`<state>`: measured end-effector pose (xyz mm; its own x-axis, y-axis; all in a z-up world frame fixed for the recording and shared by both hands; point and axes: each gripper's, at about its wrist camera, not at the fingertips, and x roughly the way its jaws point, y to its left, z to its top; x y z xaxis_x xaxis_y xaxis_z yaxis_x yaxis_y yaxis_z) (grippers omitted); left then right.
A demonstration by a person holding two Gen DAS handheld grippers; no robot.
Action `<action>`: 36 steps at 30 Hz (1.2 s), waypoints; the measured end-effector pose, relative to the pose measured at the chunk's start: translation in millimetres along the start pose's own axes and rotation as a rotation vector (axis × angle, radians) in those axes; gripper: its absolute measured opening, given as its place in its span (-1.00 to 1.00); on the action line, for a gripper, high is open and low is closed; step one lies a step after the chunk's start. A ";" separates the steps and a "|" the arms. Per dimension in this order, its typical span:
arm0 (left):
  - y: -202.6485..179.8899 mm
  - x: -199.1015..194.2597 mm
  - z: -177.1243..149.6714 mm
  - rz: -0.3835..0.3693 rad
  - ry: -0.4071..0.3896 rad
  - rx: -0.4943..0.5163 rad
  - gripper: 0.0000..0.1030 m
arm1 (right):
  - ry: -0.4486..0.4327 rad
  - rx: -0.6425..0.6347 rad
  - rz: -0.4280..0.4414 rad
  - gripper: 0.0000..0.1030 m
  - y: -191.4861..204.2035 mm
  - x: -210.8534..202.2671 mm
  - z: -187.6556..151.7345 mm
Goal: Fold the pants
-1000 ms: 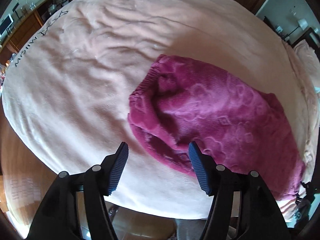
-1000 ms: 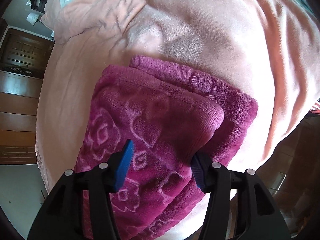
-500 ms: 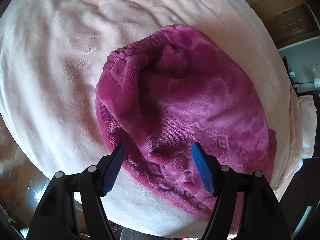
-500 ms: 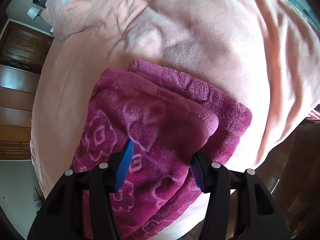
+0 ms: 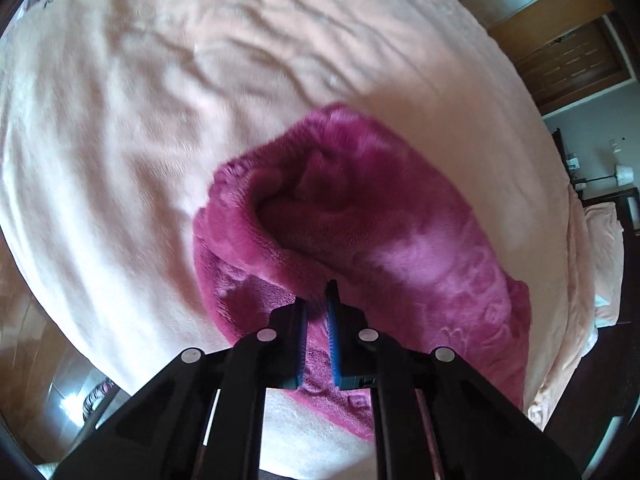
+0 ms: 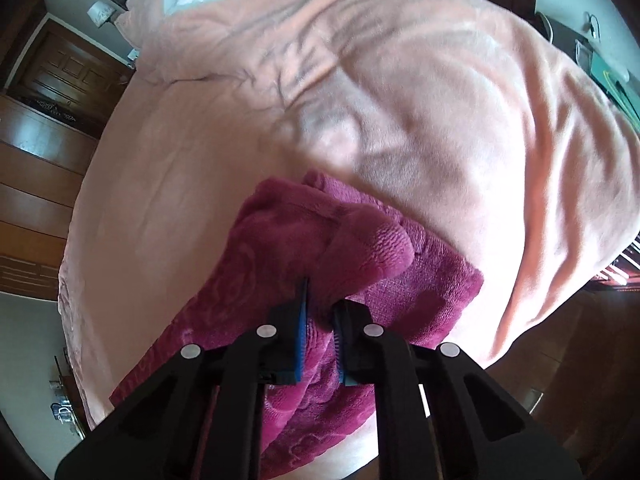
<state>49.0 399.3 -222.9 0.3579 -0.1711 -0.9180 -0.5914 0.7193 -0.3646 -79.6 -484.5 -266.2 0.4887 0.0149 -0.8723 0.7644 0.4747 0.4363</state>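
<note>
— So, where do the pants (image 5: 384,240) sit right now?

— On the bed, on the pink blanket (image 5: 120,140), already doubled over into a thick magenta bundle near the blanket's edge.

— And the tongs?

— Both pairs have just been closing, each with fleece between the pads. The left tongs (image 5: 318,312) are pinched on the rim of the upper layer at one end; the right tongs (image 6: 320,312) are pinched on a corner of the top layer at the other end, and that corner (image 6: 372,248) already stands up off the layer below.

— What makes the next fold go well?

— I'd say lift both ends together and level, so the layer comes up as one sheet instead of twisting. The fabric is plush and thick (it will slump rather than crease), so carry it right across and lay it down edge on edge.

— Any risk?

— The grip may have taken only the top layer on one side and two on the other; I can't tell from here. Uneven bites would skew the fold.
</note>
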 end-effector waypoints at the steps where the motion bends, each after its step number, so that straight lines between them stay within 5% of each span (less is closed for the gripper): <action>1: 0.2 -6.0 -0.8 -0.004 -0.003 0.012 -0.85 | -0.020 -0.016 0.005 -0.83 1.1 -9.6 0.5; 7: -2.7 -11.3 -21.1 0.049 0.036 0.099 -0.85 | -0.042 -0.067 -0.129 -0.89 -22.7 -19.6 -8.9; 14: 5.4 23.3 -43.4 0.237 0.099 0.208 -0.84 | 0.045 -0.045 -0.273 -0.89 -60.2 26.5 -37.6; 20: -8.4 40.0 -46.4 0.353 0.112 0.300 -0.78 | 0.028 -0.001 -0.262 -0.58 -71.3 23.5 -35.4; 25: -30.6 27.0 -51.2 0.370 0.077 0.370 -0.73 | -0.029 0.015 -0.260 -0.57 -72.6 -3.7 -23.7; 29: -55.0 6.5 -58.1 0.385 0.020 0.431 -0.54 | -0.092 0.032 -0.270 -0.37 -72.8 -17.4 -9.0; 33: -90.3 -1.9 -71.5 0.381 -0.024 0.541 -0.40 | -0.104 -0.030 -0.186 -0.36 -46.0 -14.1 8.3; 36: -129.9 9.7 -81.7 0.346 -0.020 0.654 -0.15 | -0.064 -0.116 -0.110 -0.16 -9.5 5.6 16.5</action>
<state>70.2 249.2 -197.2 0.2458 0.1456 -0.9583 -0.1234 0.9853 0.1181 -77.1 -503.5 -271.6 0.4334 -0.0976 -0.8959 0.7628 0.5691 0.3070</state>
